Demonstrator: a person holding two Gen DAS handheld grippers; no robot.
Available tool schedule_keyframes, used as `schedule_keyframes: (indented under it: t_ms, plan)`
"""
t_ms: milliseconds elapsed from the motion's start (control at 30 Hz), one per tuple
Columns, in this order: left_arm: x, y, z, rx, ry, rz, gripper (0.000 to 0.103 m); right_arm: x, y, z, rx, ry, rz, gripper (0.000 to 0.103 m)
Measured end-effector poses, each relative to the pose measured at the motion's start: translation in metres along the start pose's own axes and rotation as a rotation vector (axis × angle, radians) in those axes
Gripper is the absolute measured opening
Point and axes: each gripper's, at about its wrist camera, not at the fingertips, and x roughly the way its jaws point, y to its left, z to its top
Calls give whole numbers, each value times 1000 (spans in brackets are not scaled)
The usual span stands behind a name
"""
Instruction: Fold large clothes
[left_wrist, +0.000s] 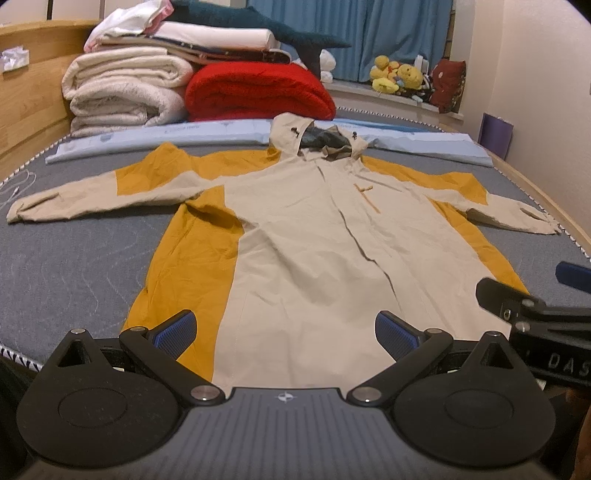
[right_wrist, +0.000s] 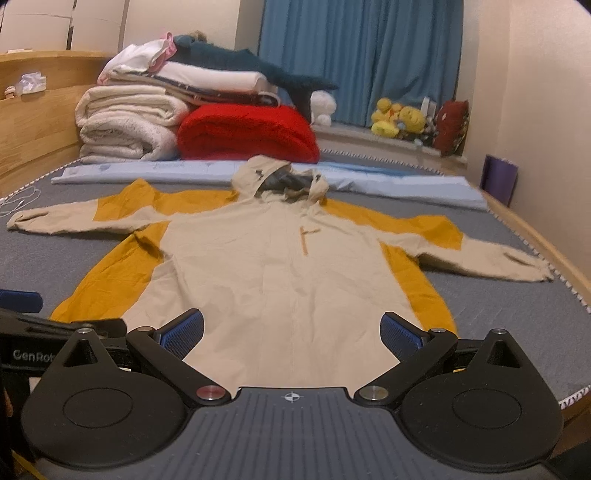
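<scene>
Two grippers hang side by side above the hem of a hooded jacket (left_wrist: 295, 236), the left gripper (left_wrist: 284, 332) and the right gripper (right_wrist: 291, 332) each with jaws spread wide and nothing between them. The jacket lies face up across the grey mattress (left_wrist: 74, 266), filling the middle of both frames, hood toward the top, hem at the bottom edge nearest the cameras.

The likeliest slip, as I judge it, is a pinch that takes only the top layer of this thin shell, so the front panel lifts while the back stays put and the fold comes out crooked. A second risk is the far cuffs: both sleeves stretch out to the frame's left and right edges, and dragging one inward could pull the whole body askew on the smooth mattress.

The cloth is beige down the centre with mustard panels along the flanks and upper sleeves, lightly creased, front placket closed, a small chest zip visible. The hood (right_wrist: 280, 177) sits open with dark lining, resting against a pale blue folded sheet (right_wrist: 406, 188).
</scene>
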Motion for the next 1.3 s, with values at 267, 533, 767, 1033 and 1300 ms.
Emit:
schedule_keyframes:
  t_ms: [267,533,767,1033,1300]
  plan:
    - [-17,-12,10,74,-107,-46,96,7,-11,2,82,-47,-46,98]
    - [-19,-13,36,72,-135,-86,90,11,-23,6,136,-132,-122,91]
    - [-1,-8,96,94,-237,-140,86,15,-60,21,190,-178,-138,91]
    - [67,0,207,146,-341,-177,86,54,-78,98,97,-275,-86,91]
    - [179,58,252,65,-241,-22,82,156,-63,182,133,-330,-9,89]
